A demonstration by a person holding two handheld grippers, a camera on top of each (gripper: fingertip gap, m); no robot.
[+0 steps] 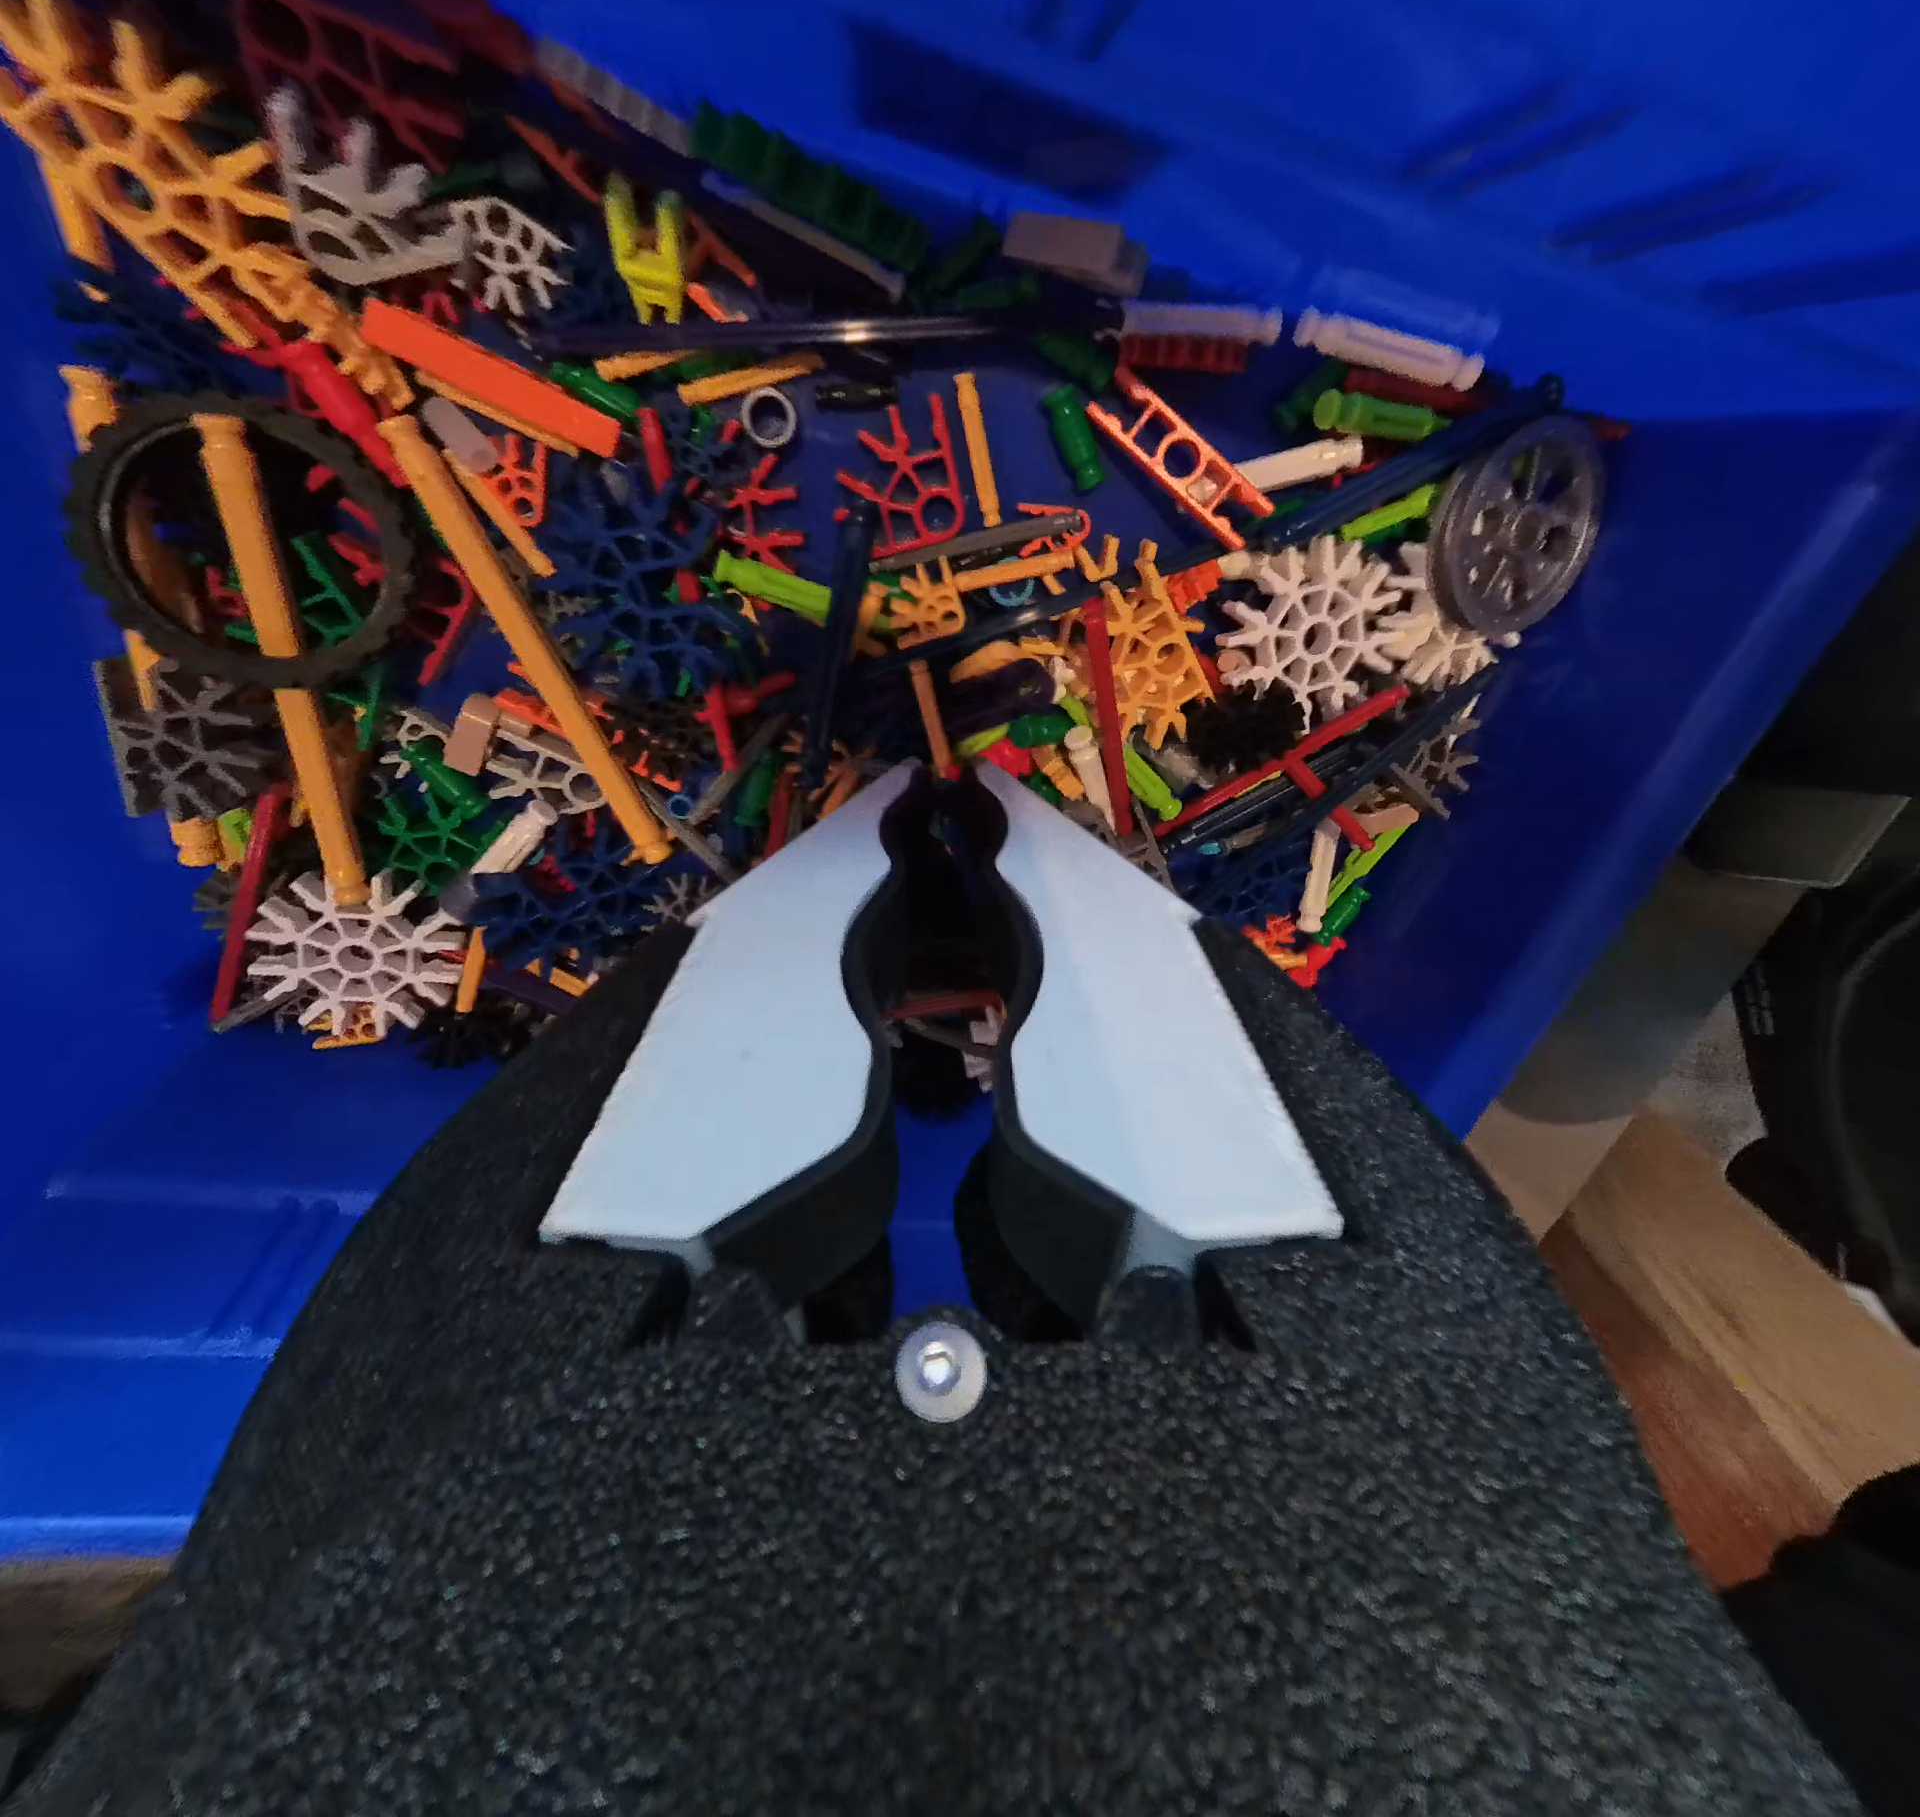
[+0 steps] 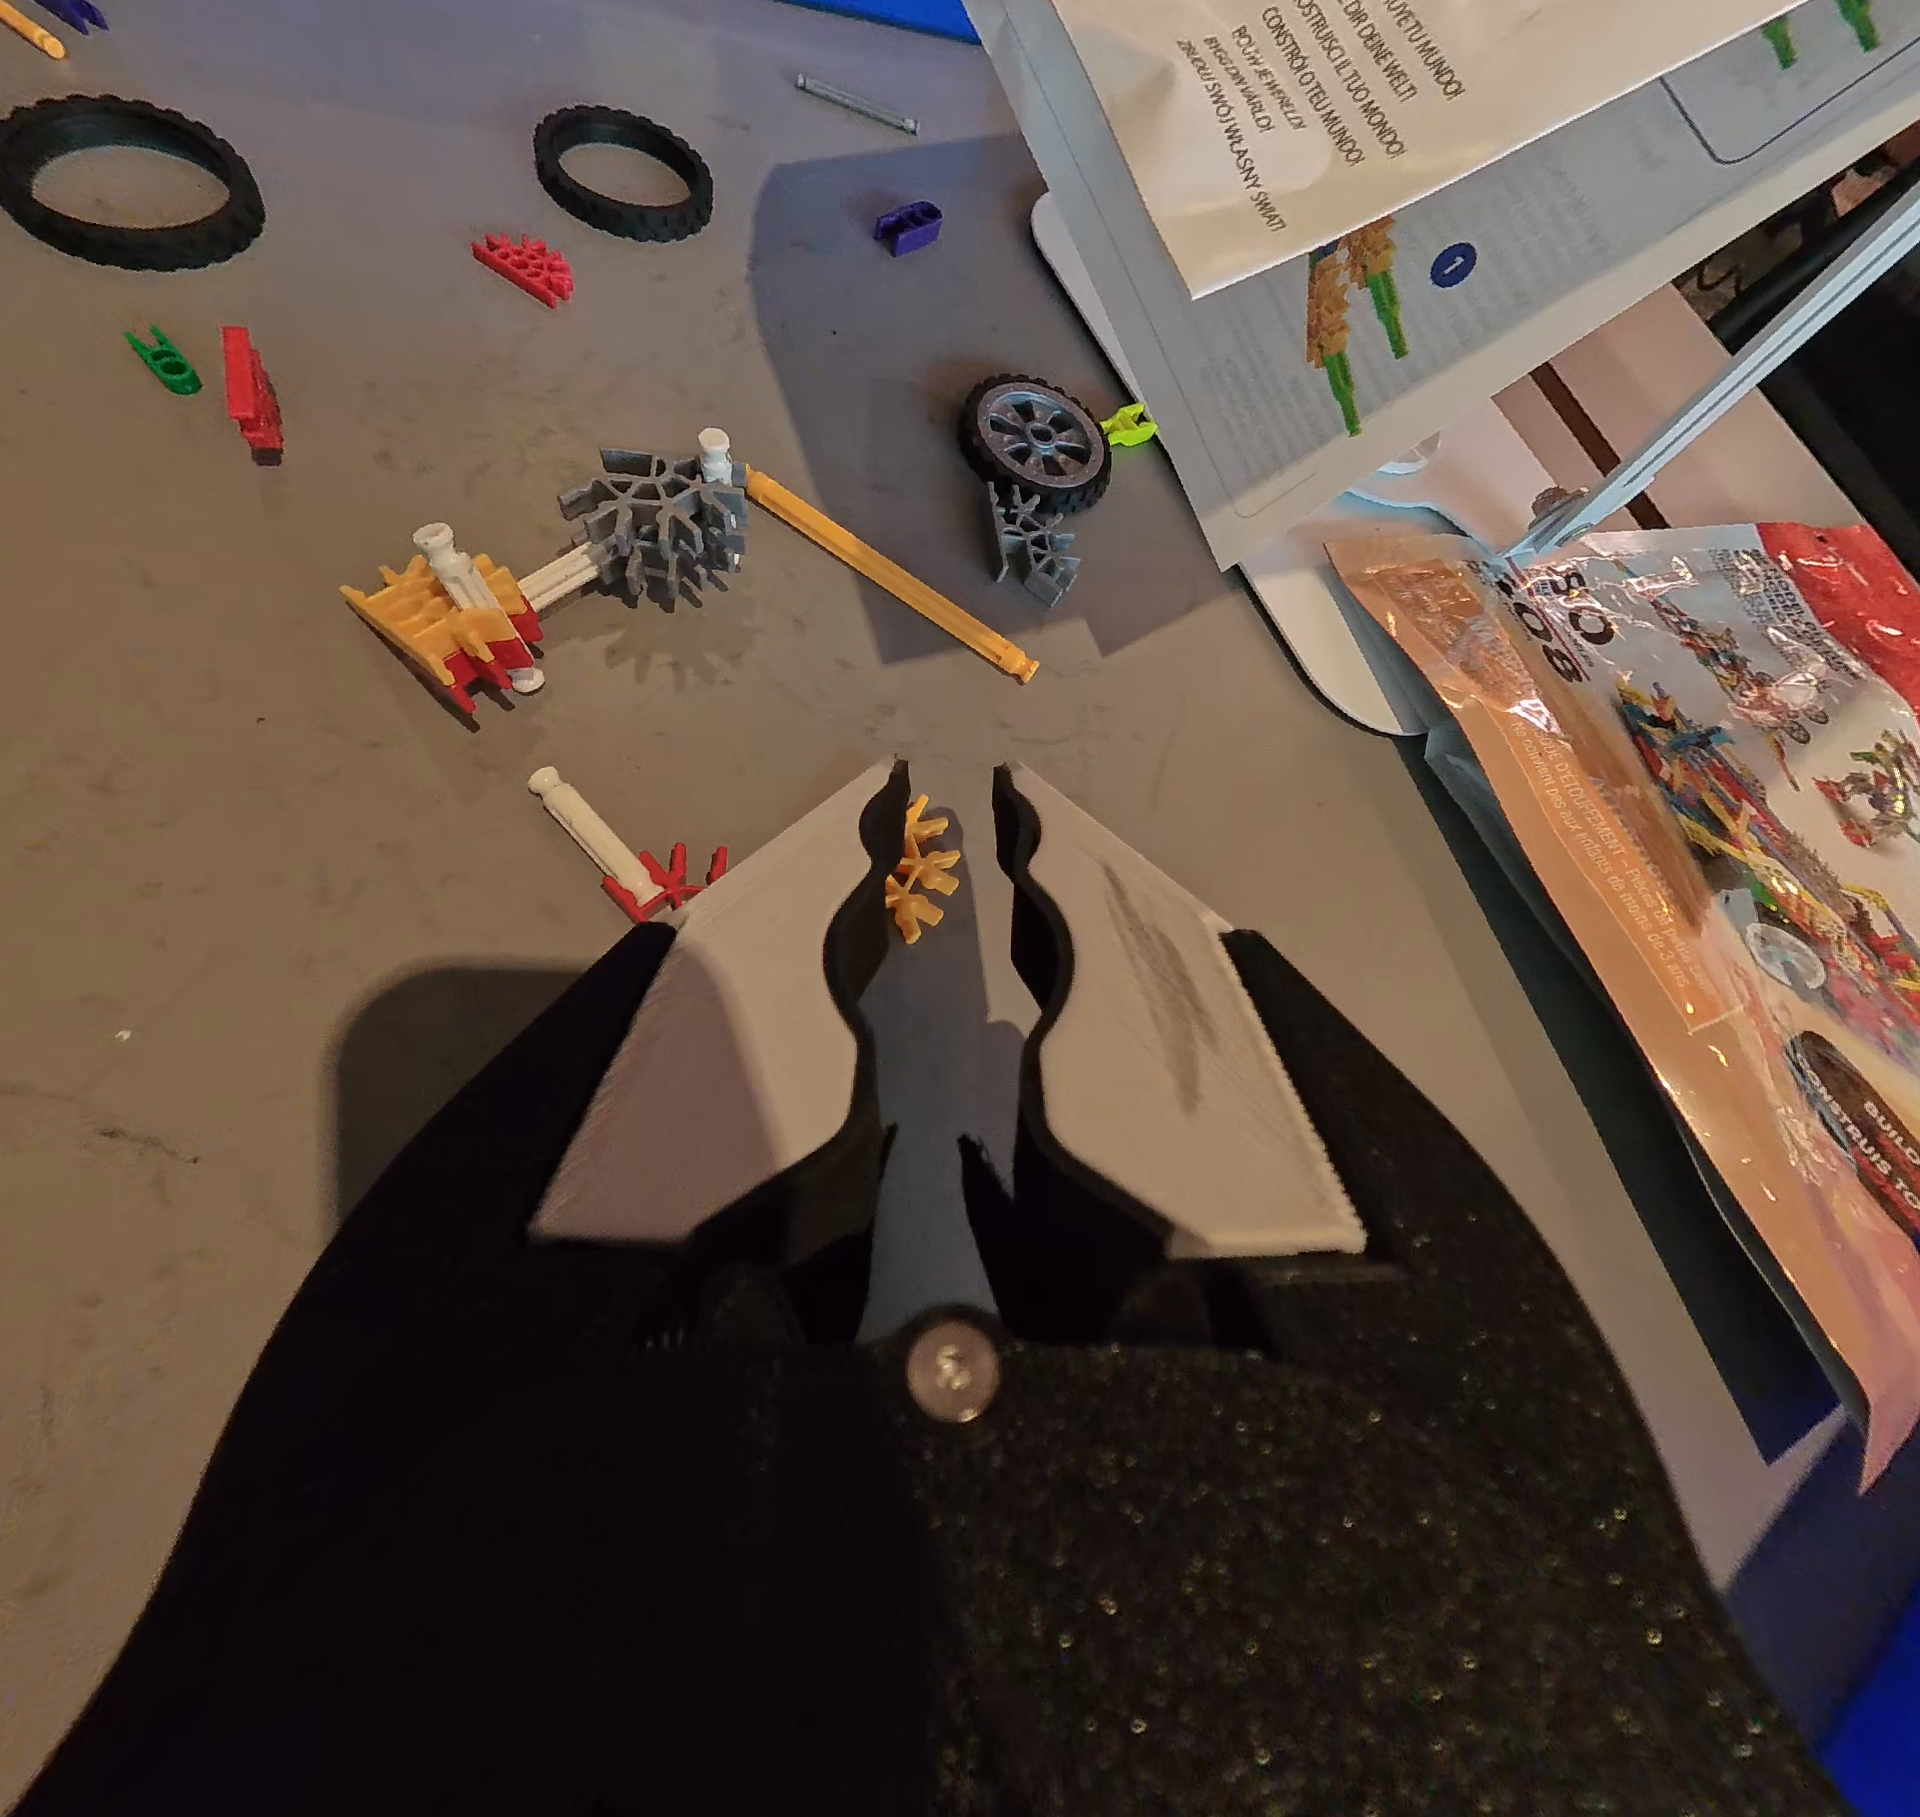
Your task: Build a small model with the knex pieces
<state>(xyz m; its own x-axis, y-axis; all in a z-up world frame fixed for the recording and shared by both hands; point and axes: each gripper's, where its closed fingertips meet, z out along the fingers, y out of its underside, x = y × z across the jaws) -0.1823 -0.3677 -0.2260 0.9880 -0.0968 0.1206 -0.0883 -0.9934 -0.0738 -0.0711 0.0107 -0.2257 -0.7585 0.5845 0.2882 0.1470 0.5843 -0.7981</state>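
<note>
My left gripper (image 1: pixel 945 775) is down in a blue bin (image 1: pixel 1195 105) full of mixed plastic construction pieces. Its jaws are closed at the tips on the near end of a thin orange rod (image 1: pixel 928 713) that runs away from the tips over the pile. My right gripper (image 2: pixel 948 770) hovers over a grey table (image 2: pixel 312 1040) with its jaws apart. A small orange snowflake connector (image 2: pixel 922 868) lies on the table between its fingers, close to the left pad and clear of the right pad. It is not gripped.
In the bin are a black tyre (image 1: pixel 234 541), white snowflake connectors (image 1: pixel 1309 624) and a grey wheel (image 1: pixel 1517 526). On the table are two black tyres (image 2: pixel 621 172), a yellow-red-grey assembly (image 2: pixel 561 562) with a long yellow rod (image 2: pixel 894 578), a wheel (image 2: pixel 1037 446), a white rod in a red connector (image 2: pixel 613 853), booklets (image 2: pixel 1351 157) and a plastic bag (image 2: pixel 1662 832). The gap from one gripper's tips to the other's is roughly 40 centimeters.
</note>
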